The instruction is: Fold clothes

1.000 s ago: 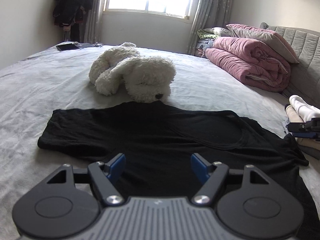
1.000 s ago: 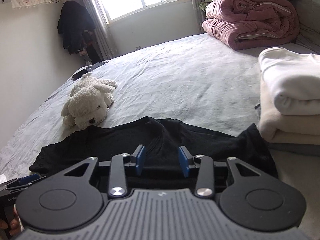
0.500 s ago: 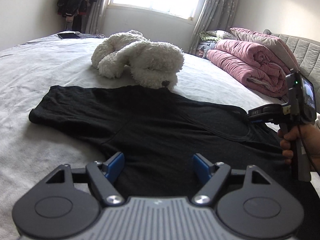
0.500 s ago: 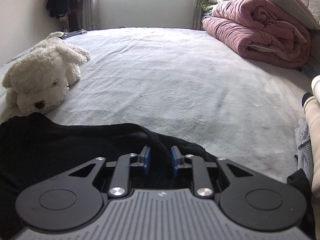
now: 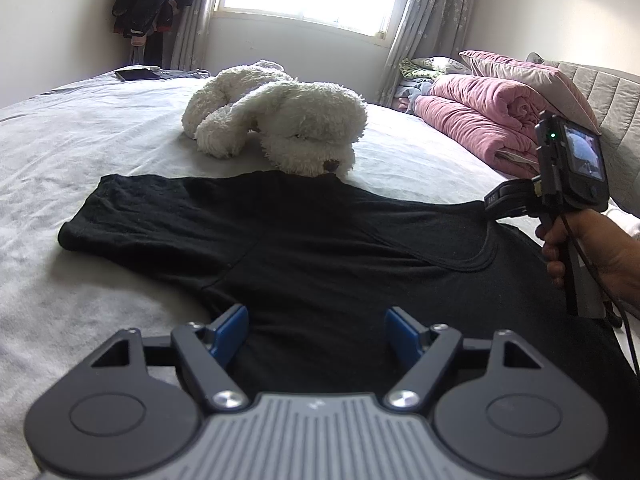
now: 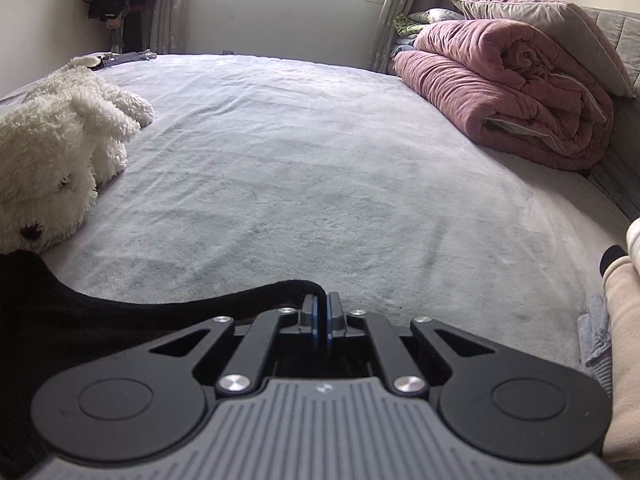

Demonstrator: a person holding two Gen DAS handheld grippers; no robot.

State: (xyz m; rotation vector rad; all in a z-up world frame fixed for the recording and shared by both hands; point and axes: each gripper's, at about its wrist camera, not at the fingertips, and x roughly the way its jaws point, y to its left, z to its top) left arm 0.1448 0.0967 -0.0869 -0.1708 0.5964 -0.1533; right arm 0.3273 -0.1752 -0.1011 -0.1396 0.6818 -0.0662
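A black T-shirt (image 5: 320, 248) lies spread flat on the grey bed, one sleeve out to the left. My left gripper (image 5: 316, 334) is open, low over the shirt's near side, with nothing between its blue pads. My right gripper (image 6: 322, 316) is shut on the shirt's edge (image 6: 240, 300) near the collar and shoulder. In the left wrist view the right gripper (image 5: 500, 202) shows at the shirt's right shoulder, held by a hand.
A white plush dog (image 5: 280, 120) lies just beyond the shirt, touching its far edge. A rolled pink quilt (image 6: 508, 92) and pillow sit at the headboard on the right. Folded pale clothes (image 6: 624, 320) are stacked at the right edge. A tablet (image 5: 136, 75) lies far left.
My right gripper has moved forward to the shirt's edge and closed on it. My left gripper has dropped lower and closer over the shirt, still open.
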